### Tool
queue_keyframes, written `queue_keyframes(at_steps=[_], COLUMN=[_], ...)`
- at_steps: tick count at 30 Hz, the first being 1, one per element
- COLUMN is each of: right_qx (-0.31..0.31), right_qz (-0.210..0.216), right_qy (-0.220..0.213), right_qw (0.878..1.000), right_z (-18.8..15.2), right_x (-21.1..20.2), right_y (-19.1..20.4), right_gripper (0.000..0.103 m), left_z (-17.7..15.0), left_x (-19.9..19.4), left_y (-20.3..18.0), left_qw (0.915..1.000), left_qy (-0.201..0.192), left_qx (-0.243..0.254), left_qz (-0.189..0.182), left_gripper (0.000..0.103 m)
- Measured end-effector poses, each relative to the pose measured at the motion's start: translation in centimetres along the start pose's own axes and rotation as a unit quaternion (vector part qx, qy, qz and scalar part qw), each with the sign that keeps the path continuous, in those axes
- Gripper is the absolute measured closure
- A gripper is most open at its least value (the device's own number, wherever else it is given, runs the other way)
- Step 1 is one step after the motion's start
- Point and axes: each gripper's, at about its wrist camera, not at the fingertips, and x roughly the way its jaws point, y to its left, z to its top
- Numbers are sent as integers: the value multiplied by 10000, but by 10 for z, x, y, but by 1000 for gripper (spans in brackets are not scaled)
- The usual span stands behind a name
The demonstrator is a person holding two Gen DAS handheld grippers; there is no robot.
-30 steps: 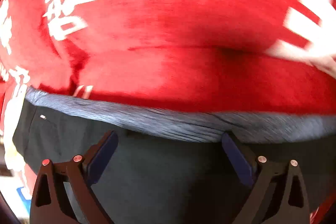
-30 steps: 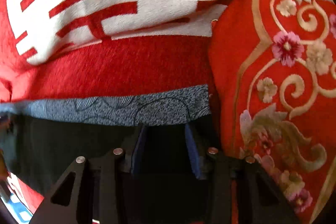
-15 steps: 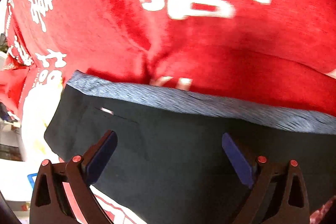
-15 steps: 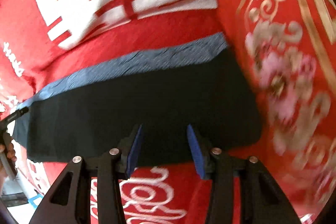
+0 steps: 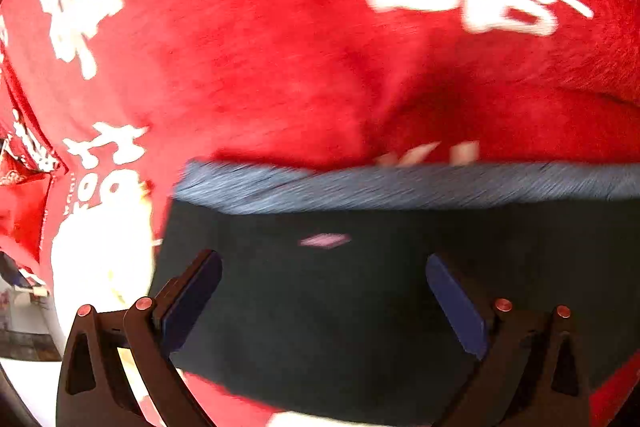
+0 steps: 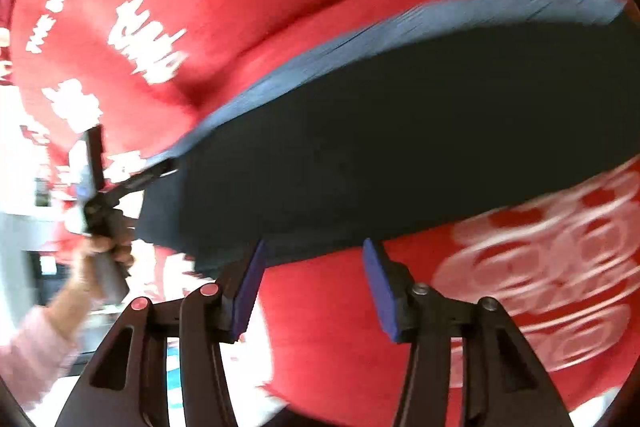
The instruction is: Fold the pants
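Observation:
Dark pants lie folded flat on a red blanket, with a blue-grey patterned waistband along their far edge. My left gripper hovers over the pants' left part, jaws wide open and holding nothing. In the right wrist view the pants stretch across the middle, the waistband behind them. My right gripper sits at their near edge; its jaws are opening and nothing is pinched between the pads. One finger of the left gripper reaches the pants' left corner there.
The red blanket carries white lettering and circles, and is bunched in soft folds around the pants. A person's hand and pink sleeve hold the left gripper at the left edge. Bright floor and furniture show beyond the bed's left side.
Both grippers swept sideways across the pants. The right gripper drew back from over the dark cloth to its near edge and its jaws widened. The pants' left end came into the left view.

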Motion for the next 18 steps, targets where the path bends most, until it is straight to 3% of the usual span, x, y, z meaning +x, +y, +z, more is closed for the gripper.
queue_keyframes(at_steps=[4,5,7,10,18], right_qx=[211,260,370,426,939], right_qz=[843,909,928,885,938], right_qy=[279,329,450,541,404], right_qw=[9958,9950,9940,9937,9903], right_z=[-20,-33,-40,-37,-40], right_x=[67,68,95,120,113], right_y=[42,49,61,67,57], right_gripper=[48,48,48,48,48], left_z=[-40,-49,-58,-59,-60], left_x=[44,53,53,57,71], left_y=[53,64,77,80,98], left_qw=[9981,9981,9978,9980,9962], left_qy=[559,596,376,296,291], left_qx=[-57,-164,-478,-461,-529], left_qz=[237,58,-282,-313,-626], left_gripper=[0,0,0,0,0])
